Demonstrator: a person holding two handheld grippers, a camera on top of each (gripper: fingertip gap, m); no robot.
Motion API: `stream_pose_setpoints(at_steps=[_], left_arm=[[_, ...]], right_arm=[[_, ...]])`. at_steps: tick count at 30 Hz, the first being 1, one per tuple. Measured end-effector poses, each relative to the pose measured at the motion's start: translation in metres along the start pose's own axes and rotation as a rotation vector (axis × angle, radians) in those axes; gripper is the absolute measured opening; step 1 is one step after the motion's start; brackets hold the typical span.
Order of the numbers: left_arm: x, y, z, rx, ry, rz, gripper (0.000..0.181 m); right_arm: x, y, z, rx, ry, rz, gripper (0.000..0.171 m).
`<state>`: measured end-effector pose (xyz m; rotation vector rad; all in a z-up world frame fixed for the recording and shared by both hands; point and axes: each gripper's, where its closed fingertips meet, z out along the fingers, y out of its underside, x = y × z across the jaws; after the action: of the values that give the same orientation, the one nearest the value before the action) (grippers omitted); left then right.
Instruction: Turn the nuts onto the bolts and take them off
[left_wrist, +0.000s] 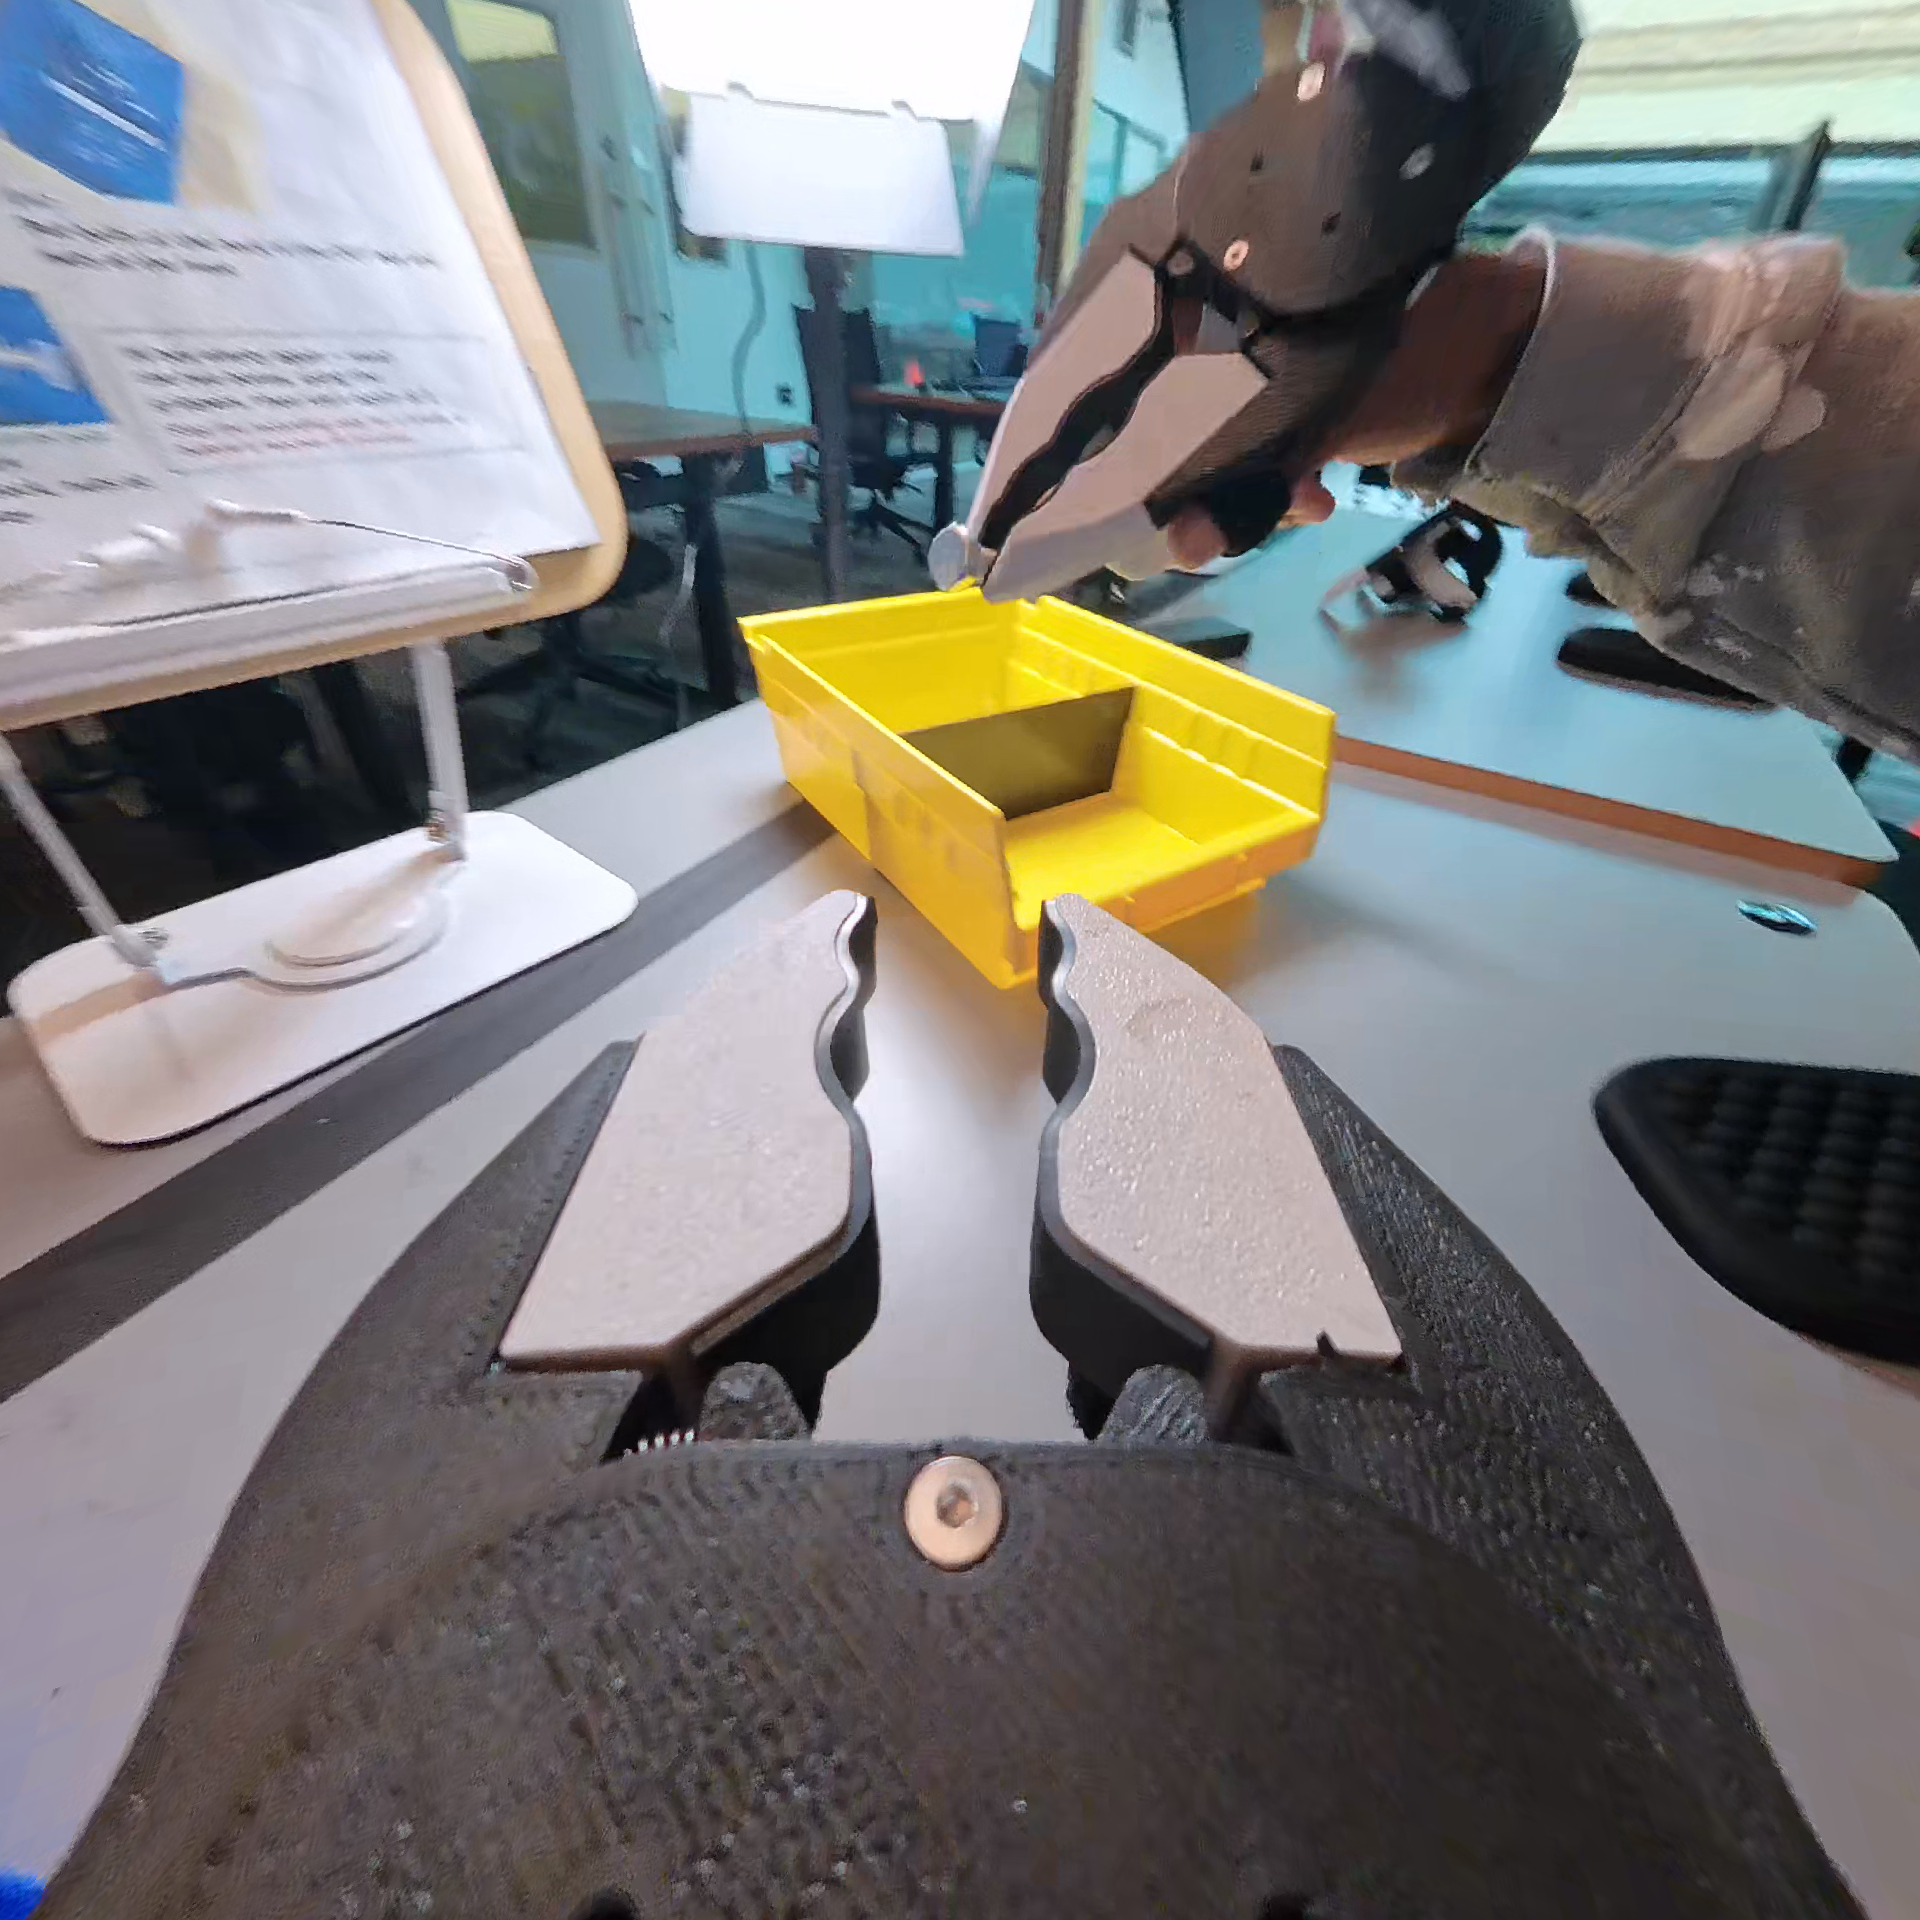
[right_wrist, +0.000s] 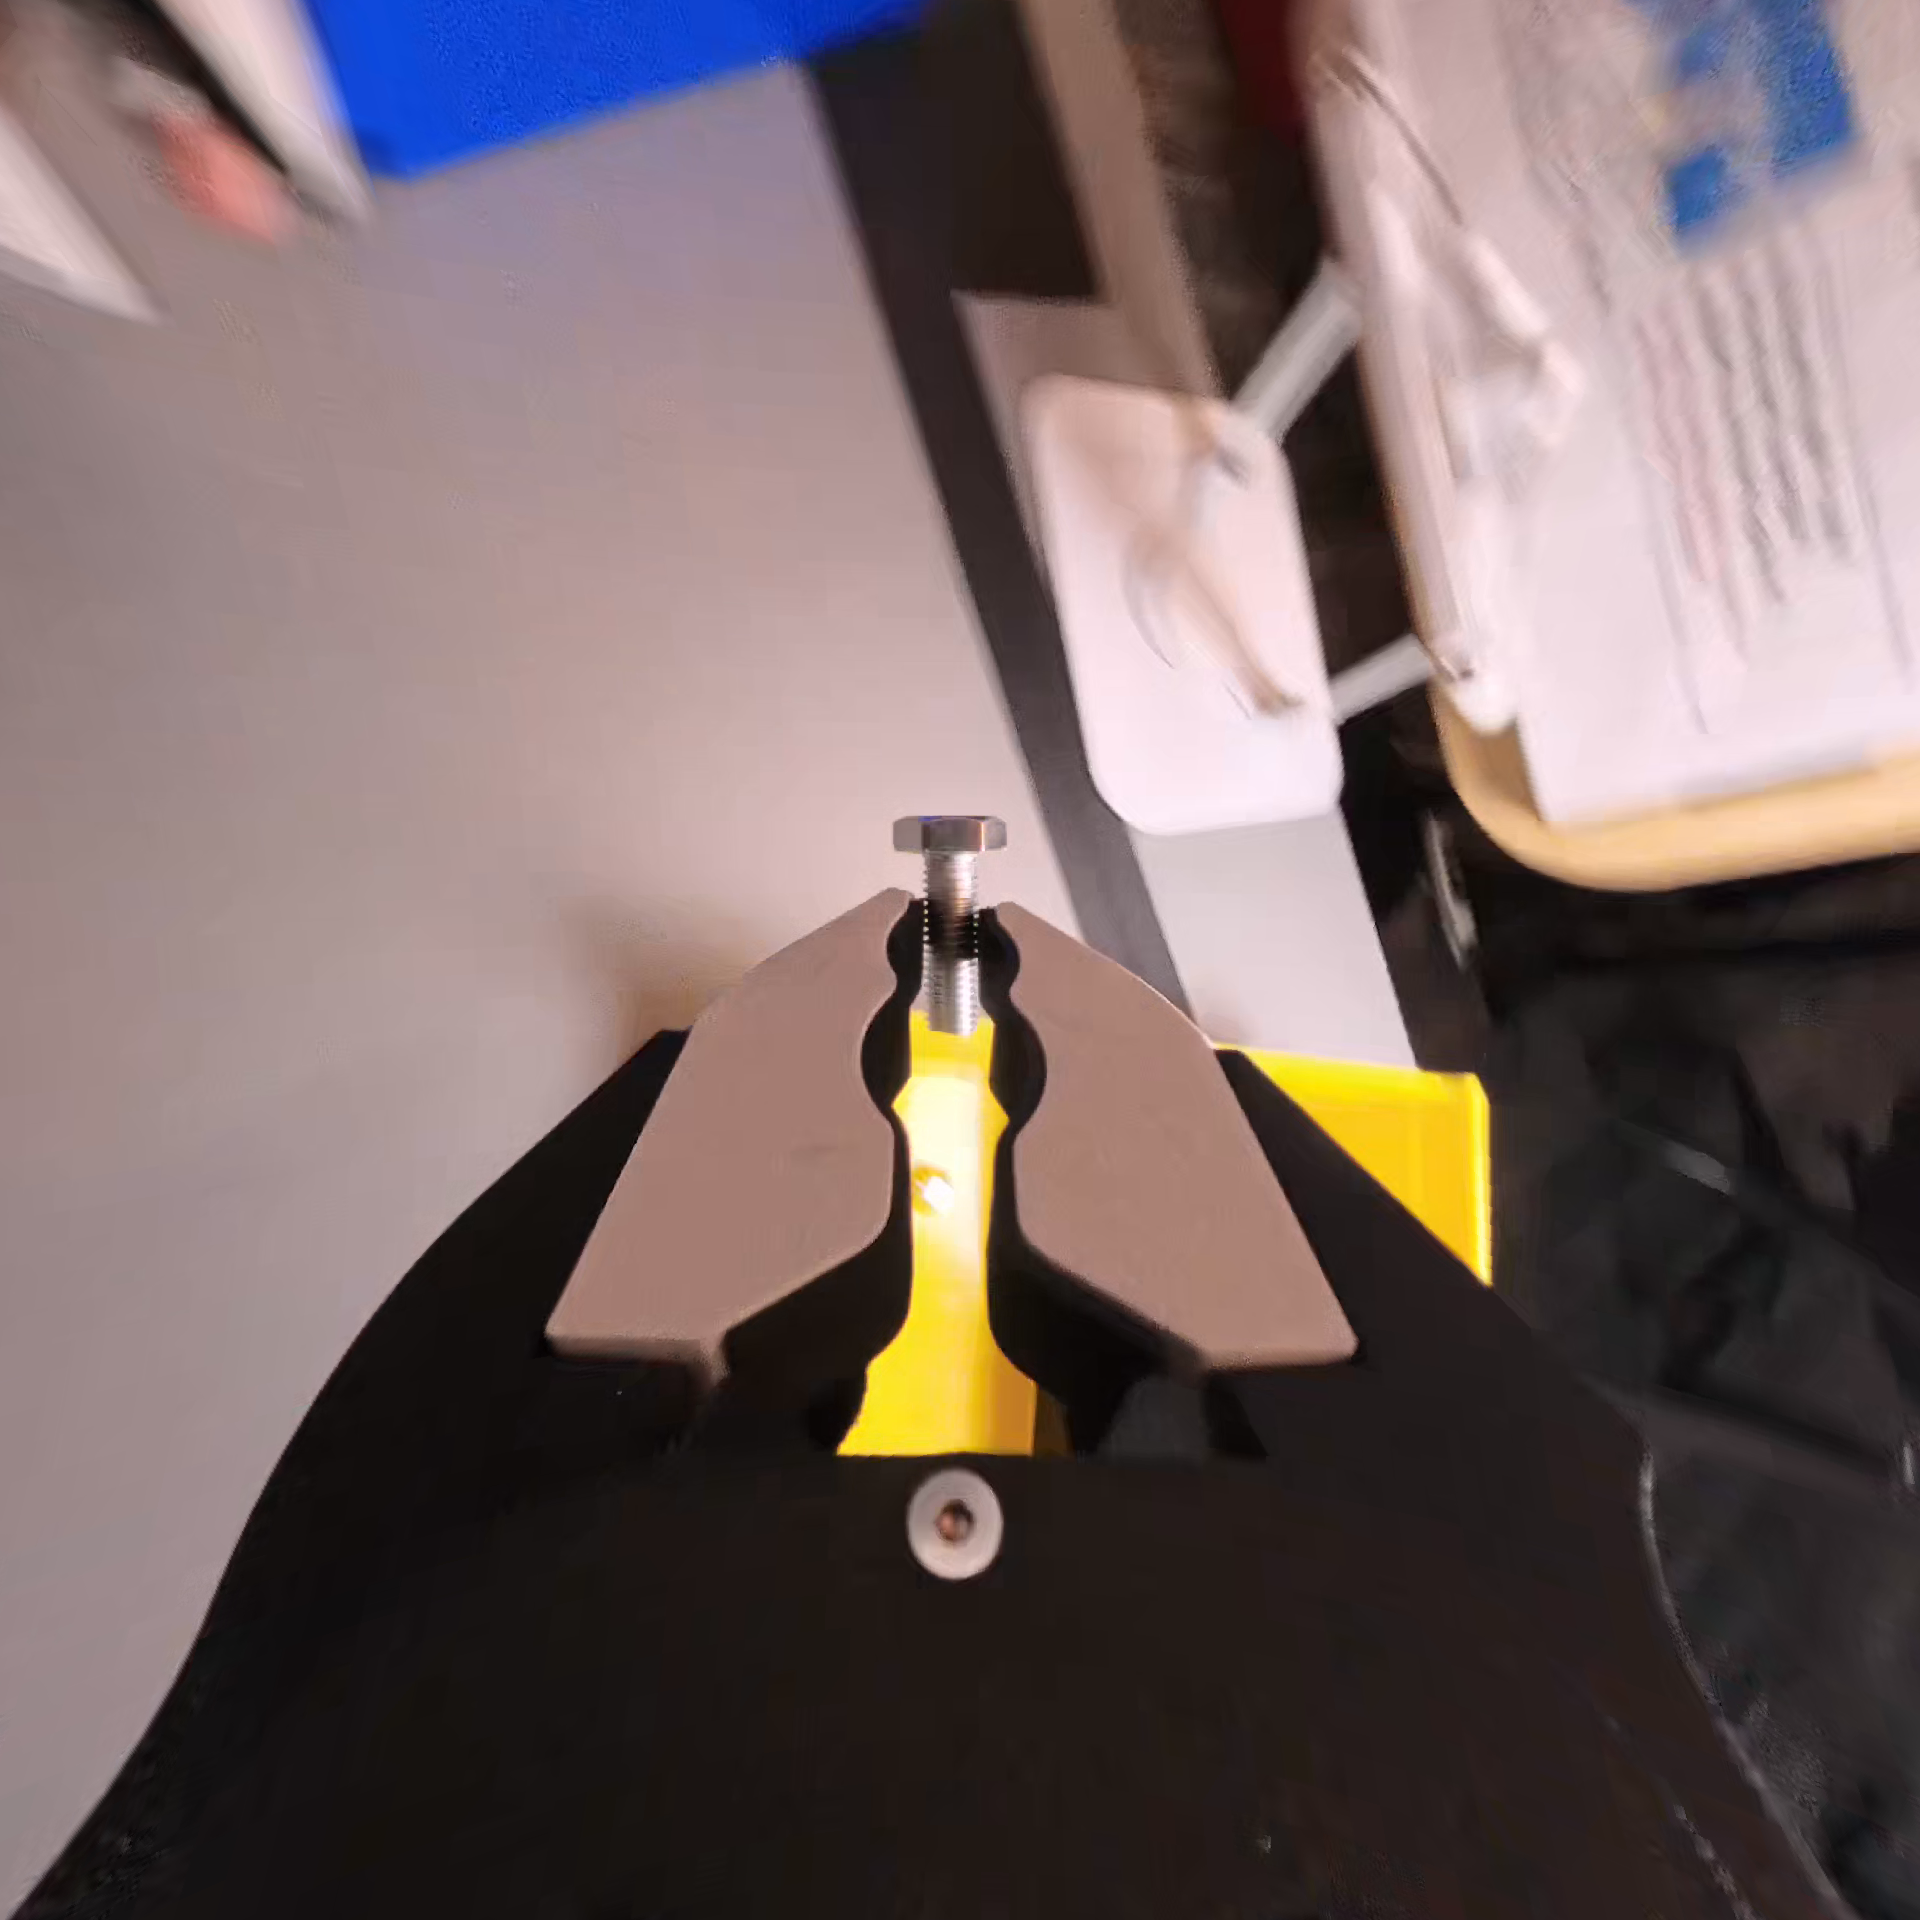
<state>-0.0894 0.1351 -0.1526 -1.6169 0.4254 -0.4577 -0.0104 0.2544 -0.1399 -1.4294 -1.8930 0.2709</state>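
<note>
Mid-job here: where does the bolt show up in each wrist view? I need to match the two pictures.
Left wrist view: the bolt is upper centre, its head poking out of the right tongs, above the yellow bin's far rim.
Right wrist view: the bolt is at centre, shank clamped at the tips of the right tongs, head beyond them.
Shared landmark: the yellow bin.

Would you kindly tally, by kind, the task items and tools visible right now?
Hand-held gripper: 2, left open and empty, right shut on the bolt
Bolt: 1
Yellow bin: 1
Document stand: 1
Nuts: 0 clearly visible
Total: 5
</note>
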Motion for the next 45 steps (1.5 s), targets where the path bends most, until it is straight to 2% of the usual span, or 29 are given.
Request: stream_pose_setpoints(at_steps=[4,8,15,20,21,24,27,29,31,33,36,40,42,45], left_arm=[[-0.02,-0.003,-0.006,0.051,-0.099,0.009,0.033],[-0.029,0.004,-0.007,0.043,-0.141,0.027,0.032],[-0.051,0.03,-0.004,-0.004,-0.183,0.011,0.03],[-0.055,0.038,-0.002,-0.018,-0.181,-0.006,0.03],[-0.055,0.039,-0.002,-0.019,-0.179,-0.005,0.03],[-0.055,0.039,-0.002,-0.016,-0.179,-0.007,0.03],[-0.056,0.036,-0.004,-0.007,-0.183,-0.008,0.029],[-0.056,0.034,-0.004,-0.001,-0.186,-0.009,0.029],[-0.056,0.032,-0.004,0.008,-0.186,-0.019,0.029],[-0.054,0.031,-0.004,0.014,-0.178,-0.037,0.028],[-0.051,0.029,-0.004,0.02,-0.175,-0.042,0.028],[-0.052,0.023,-0.01,0.033,-0.193,-0.017,0.027],[-0.054,0.021,-0.012,0.038,-0.197,-0.023,0.026],[-0.058,0.023,-0.013,0.038,-0.198,-0.036,0.026]], right_arm=[[0.095,0.097,0.006,-0.162,0.215,0.361,0.01],[0.125,0.179,0.038,-0.294,0.216,0.561,0.01],[0.131,0.237,0.098,-0.477,0.119,0.65,0.01],[0.126,0.268,0.112,-0.585,0.085,0.74,0.01],[0.127,0.273,0.11,-0.608,0.101,0.734,0.014],[0.146,0.256,0.093,-0.543,0.21,0.669,0.023],[0.155,0.193,0.06,-0.312,0.315,0.54,0.022],[0.131,0.146,0.039,-0.158,0.275,0.486,0.019],[0.088,0.119,0.031,-0.092,0.155,0.435,0.01],[0.045,0.122,0.038,-0.151,0.036,0.41,0.011],[0.007,0.154,0.065,-0.301,-0.04,0.417,0.019],[-0.005,0.181,0.087,-0.399,-0.048,0.479,0.018],[-0.006,0.181,0.09,-0.391,-0.061,0.506,0.008],[-0.013,0.174,0.091,-0.35,-0.147,0.575,0.008]])
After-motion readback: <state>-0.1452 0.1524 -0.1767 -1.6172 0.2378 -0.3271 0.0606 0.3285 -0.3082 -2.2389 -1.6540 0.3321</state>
